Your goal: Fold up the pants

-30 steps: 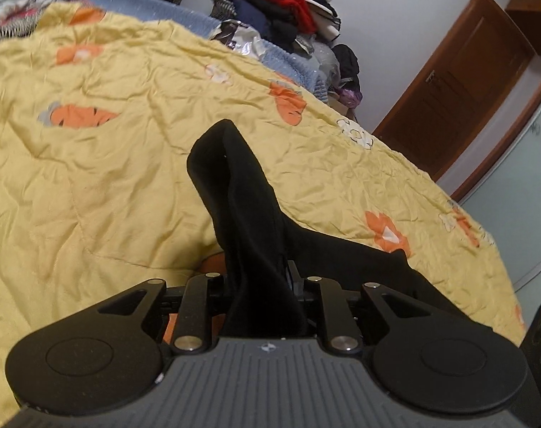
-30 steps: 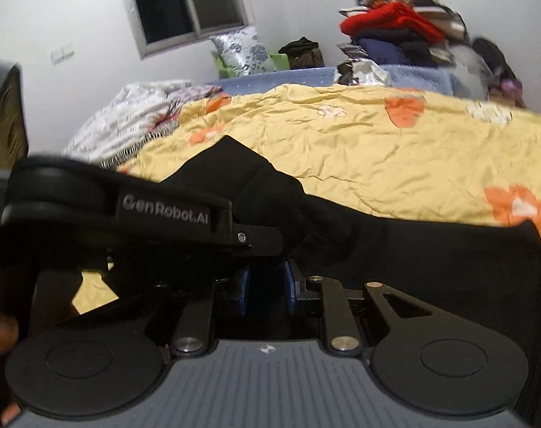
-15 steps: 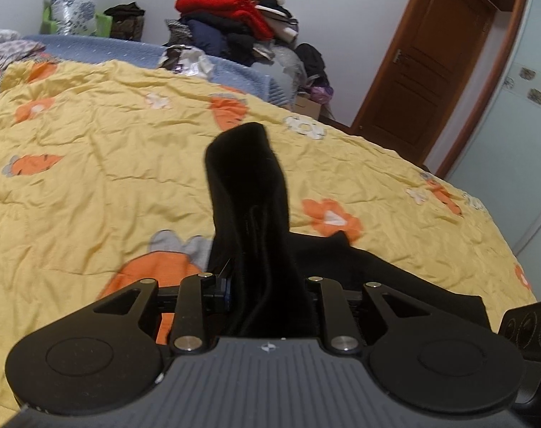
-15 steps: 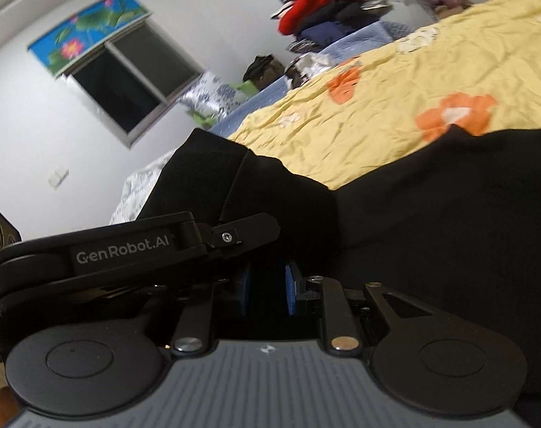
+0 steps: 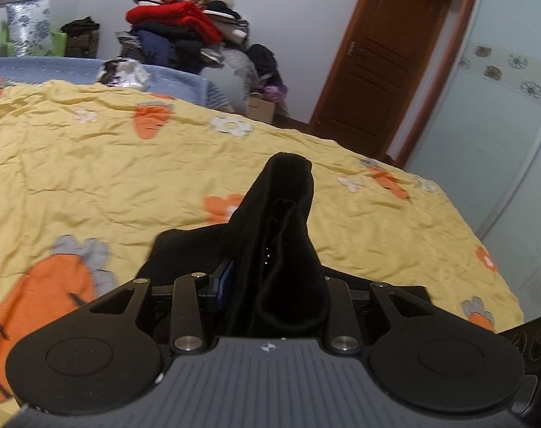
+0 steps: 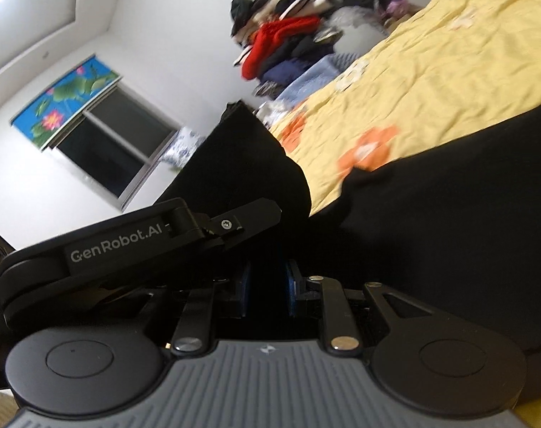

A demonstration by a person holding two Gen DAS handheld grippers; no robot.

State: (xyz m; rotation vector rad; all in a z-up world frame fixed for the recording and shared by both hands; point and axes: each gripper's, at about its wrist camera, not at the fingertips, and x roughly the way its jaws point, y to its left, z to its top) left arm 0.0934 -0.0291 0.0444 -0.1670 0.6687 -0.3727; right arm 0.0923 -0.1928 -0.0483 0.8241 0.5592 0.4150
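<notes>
Nearest the left wrist camera, the left gripper (image 5: 270, 285) has a bunched fold of the black fabric pants (image 5: 284, 235) standing up between its jaws, which are opening; a blue pad (image 5: 227, 278) shows bare on one side. The right gripper (image 6: 267, 287) is narrowly parted and clamps another part of the pants (image 6: 431, 221), though the blurred view makes the contact hard to confirm. The left gripper's black body (image 6: 92, 253) crosses just beside it. The pants drape onto the yellow carrot-print quilt (image 5: 110, 178) covering the bed. Beyond lie a heap of clothes (image 5: 185, 32) and a brown wooden door (image 5: 384, 53).
</notes>
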